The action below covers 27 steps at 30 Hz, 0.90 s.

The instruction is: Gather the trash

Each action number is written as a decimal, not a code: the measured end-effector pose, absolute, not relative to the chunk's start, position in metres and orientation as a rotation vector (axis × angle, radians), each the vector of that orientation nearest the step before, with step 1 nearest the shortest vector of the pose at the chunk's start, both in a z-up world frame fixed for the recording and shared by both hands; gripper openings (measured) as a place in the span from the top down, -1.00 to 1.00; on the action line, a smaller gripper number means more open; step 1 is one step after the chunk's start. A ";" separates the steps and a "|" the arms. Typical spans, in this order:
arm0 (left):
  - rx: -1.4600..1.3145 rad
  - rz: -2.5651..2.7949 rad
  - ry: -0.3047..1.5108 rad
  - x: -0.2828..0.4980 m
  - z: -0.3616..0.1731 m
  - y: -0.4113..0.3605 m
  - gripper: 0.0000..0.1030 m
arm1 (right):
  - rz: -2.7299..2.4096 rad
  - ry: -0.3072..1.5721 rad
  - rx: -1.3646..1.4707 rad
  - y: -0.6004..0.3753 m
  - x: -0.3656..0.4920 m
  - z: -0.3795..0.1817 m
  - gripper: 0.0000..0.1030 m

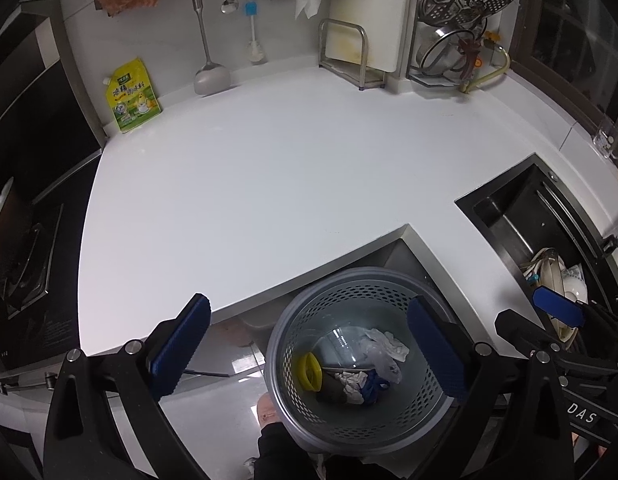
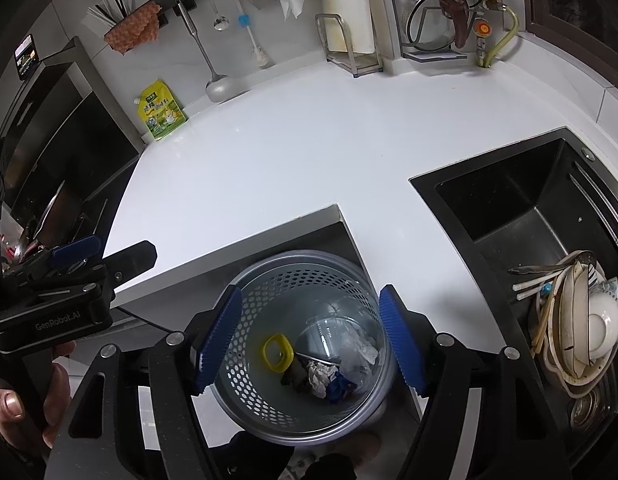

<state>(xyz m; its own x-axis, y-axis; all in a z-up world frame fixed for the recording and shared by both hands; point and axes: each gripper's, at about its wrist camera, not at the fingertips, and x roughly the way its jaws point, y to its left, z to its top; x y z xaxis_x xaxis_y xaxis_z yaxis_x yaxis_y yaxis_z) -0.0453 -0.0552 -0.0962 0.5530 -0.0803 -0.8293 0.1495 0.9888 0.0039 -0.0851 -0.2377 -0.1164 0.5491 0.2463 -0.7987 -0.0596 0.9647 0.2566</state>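
Note:
A grey perforated waste bin (image 1: 301, 312) stands on the floor below the notch in the white counter (image 1: 269, 168); it also shows in the right wrist view (image 2: 269, 280). Inside lie a yellow lid (image 1: 311, 370), crumpled paper (image 1: 351, 382), a clear plastic cup (image 2: 329, 328), clear plastic wrap and something blue. My left gripper (image 1: 309, 350) is open and empty above the bin's left side. My right gripper (image 2: 311, 340) is open and empty straight above the bin. Each gripper shows at the edge of the other's view.
A yellow-green seasoning pouch (image 1: 131, 98) leans on the back wall. A ladle, spoon and brush hang there. A cutting board rack (image 1: 349, 60) and steamer stand at the back right. The black sink (image 2: 529, 220) holds dirty dishes (image 2: 581, 316). The stove (image 1: 21, 248) is left.

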 end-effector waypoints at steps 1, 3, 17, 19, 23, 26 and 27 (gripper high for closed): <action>0.079 -0.136 0.974 -0.046 -0.096 -0.055 -0.87 | 0.181 0.974 0.209 -0.238 -0.085 -0.116 -0.33; 0.082 -0.135 0.970 -0.046 -0.095 -0.056 -0.87 | 0.179 0.974 0.210 -0.238 -0.085 -0.116 -0.33; 0.083 -0.136 0.971 -0.046 -0.095 -0.056 -0.87 | 0.176 0.967 0.205 -0.237 -0.086 -0.114 -0.33; 0.080 -0.136 0.973 -0.046 -0.095 -0.055 -0.87 | 0.177 0.966 0.204 -0.237 -0.086 -0.113 -0.33; 0.078 -0.132 0.971 -0.047 -0.094 -0.054 -0.87 | 0.177 0.961 0.203 -0.235 -0.087 -0.111 -0.34; 0.076 -0.125 0.964 -0.047 -0.093 -0.052 -0.87 | 0.177 0.958 0.201 -0.234 -0.088 -0.110 -0.34; 0.075 -0.126 0.965 -0.047 -0.094 -0.052 -0.87 | 0.177 0.958 0.201 -0.234 -0.088 -0.109 -0.34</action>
